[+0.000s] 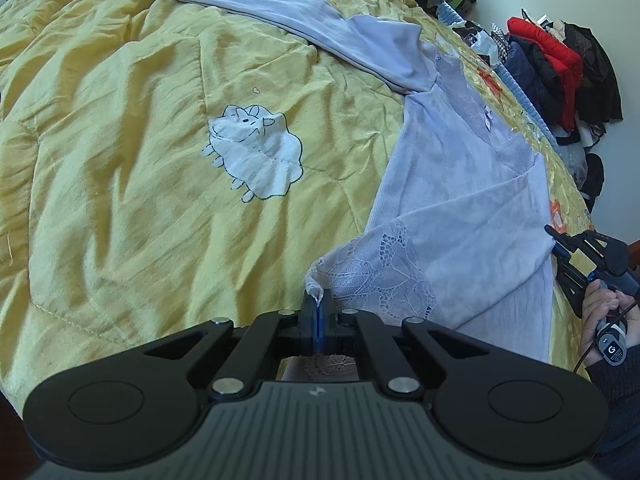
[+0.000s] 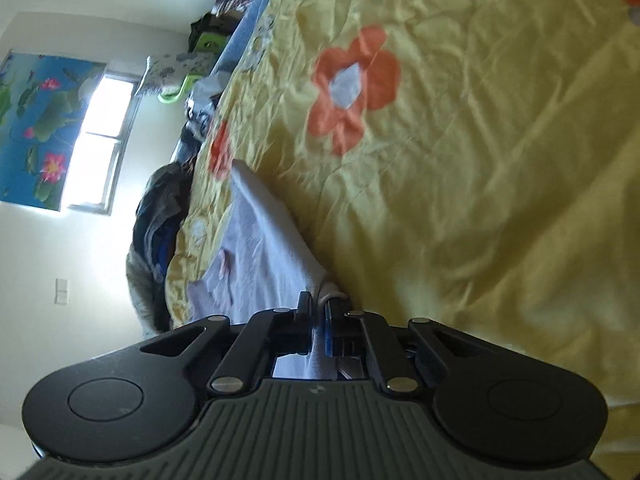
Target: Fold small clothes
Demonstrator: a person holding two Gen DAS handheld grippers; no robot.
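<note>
One clothes heap (image 1: 560,72) beyond quilt (image 1: 120,140)

A white "G" logo stood on the round end of the handle (image 1: 612,350), right of the jaws. Nothing else was legible.

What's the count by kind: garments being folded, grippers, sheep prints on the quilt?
Lavender garments: 1, the lavender top, spread on the yellow quilt
Grippers: 2, left gripper and right gripper, each with jaws shut on the top's hem
Sheep prints: 1, sheep print
Total: 4
</note>
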